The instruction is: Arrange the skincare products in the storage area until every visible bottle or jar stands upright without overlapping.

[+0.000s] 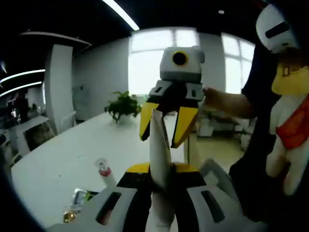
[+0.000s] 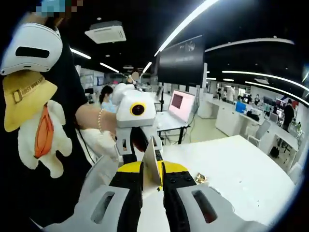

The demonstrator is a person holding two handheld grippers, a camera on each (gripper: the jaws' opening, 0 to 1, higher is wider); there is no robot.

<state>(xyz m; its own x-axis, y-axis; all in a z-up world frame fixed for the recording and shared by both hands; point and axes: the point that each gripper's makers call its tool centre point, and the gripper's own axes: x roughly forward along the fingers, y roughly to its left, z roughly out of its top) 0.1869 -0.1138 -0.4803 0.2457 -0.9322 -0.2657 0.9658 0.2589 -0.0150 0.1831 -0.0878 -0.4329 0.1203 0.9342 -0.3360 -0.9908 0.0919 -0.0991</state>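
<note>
Both grippers are raised above the table (image 1: 58, 164), facing each other, each pinching the same white tube. In the left gripper view, the left gripper (image 1: 161, 169) clamps the lower body of the tube (image 1: 159, 145), which stands upright, while the right gripper (image 1: 169, 126) hangs opposite with its yellow jaws around the tube's top. In the right gripper view, the right gripper (image 2: 153, 169) presses together on the flat crimped end of the tube (image 2: 151, 164). A small bottle (image 1: 103, 170) with a red label stands on the table below, near a gold jar (image 1: 69, 215). Risk: with two grips on one soft tube, uneven pulling could bend or squeeze it; releasing one side carelessly could let it tip or drop onto the bottle below.
</note>
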